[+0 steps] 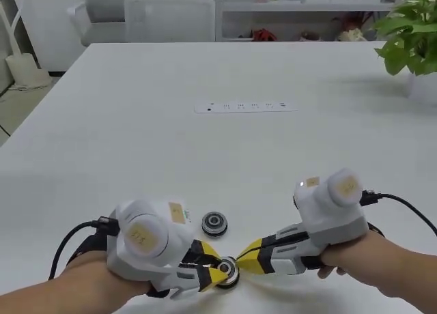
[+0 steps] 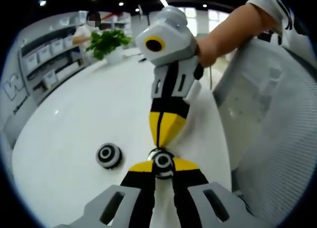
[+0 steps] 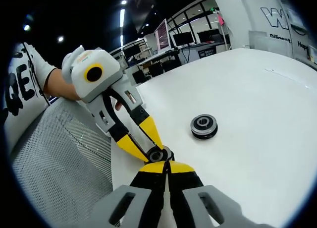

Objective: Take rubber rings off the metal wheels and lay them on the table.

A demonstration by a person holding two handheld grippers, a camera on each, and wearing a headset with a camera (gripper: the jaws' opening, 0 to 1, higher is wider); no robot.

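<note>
A small metal wheel [image 1: 228,269] with a black rubber ring is held just above the near table edge. My left gripper [image 1: 225,273] is shut on it across its sides; in the left gripper view the wheel [image 2: 162,160] sits between the yellow tips. My right gripper [image 1: 240,254] comes in from the right, its jaws closed together at the wheel's rim on the ring [image 3: 158,154]. A second wheel [image 1: 214,222], with its black ring around it, lies flat on the table just behind the grippers, and appears too in the side views [image 2: 109,155] [image 3: 203,125].
A white power strip [image 1: 246,108] lies mid-table and a potted plant [image 1: 410,37] stands at the far right corner. The white table [image 1: 136,123] stretches wide behind the wheels. A grey mesh chair [image 3: 59,158] is close to the near edge.
</note>
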